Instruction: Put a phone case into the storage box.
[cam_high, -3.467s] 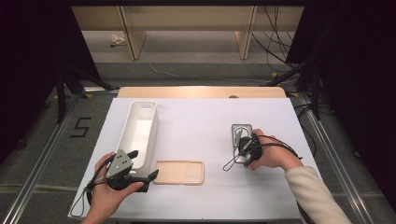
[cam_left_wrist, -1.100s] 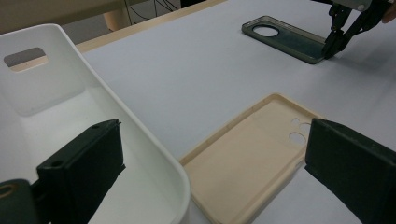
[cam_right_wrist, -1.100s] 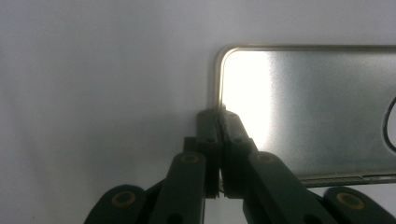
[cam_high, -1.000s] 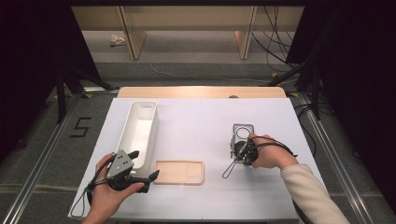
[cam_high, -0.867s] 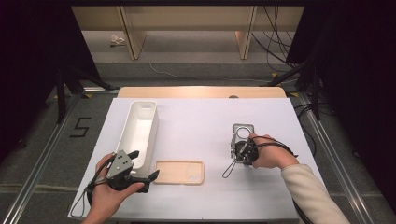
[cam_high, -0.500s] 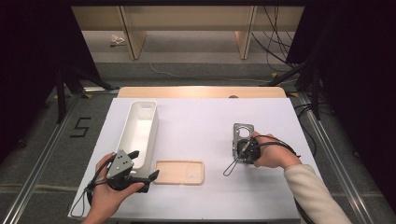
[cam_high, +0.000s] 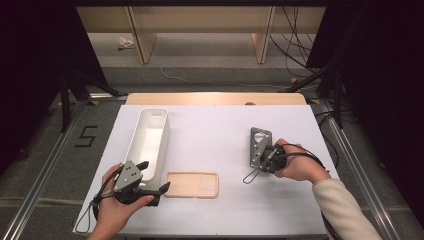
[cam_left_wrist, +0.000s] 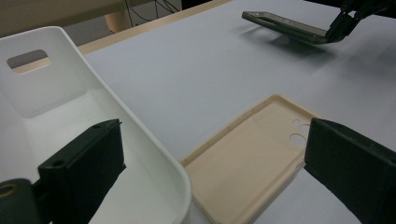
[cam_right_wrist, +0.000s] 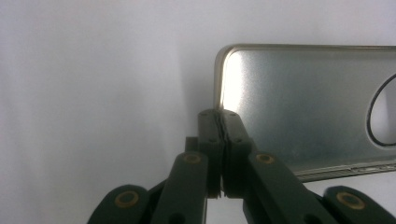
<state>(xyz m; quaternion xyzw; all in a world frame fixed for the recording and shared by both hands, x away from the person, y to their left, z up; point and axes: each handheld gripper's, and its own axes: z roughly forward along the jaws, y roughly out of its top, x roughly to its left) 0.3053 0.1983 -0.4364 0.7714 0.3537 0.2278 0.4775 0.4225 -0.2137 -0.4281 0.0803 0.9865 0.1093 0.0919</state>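
the right gripper (cam_high: 266, 159) has its jaws pinched together on the near edge of the grey phone case (cam_high: 260, 146), at the right of the table (cam_high: 220, 125), its far end tilted up. it looks thin, light, stiff and slippery, so an edge grip may swivel. the left gripper (cam_high: 150, 181) has its jaws apart, astride the white bin's (cam_high: 150, 142) near corner, beside the beige case (cam_high: 192, 184).

A grey metallic phone case (cam_high: 260, 147) with a brushed silvery sheen sits in the black right claw (cam_right_wrist: 219, 140), whose joints show brass-coloured rivets. A beige phone case (cam_high: 192, 184) and a plain white bin (cam_high: 148, 141) lie on the pale lavender-white table (cam_high: 215, 125), which has a light wood edge; the left claw (cam_left_wrist: 210, 177) is black, topped with a grey plate
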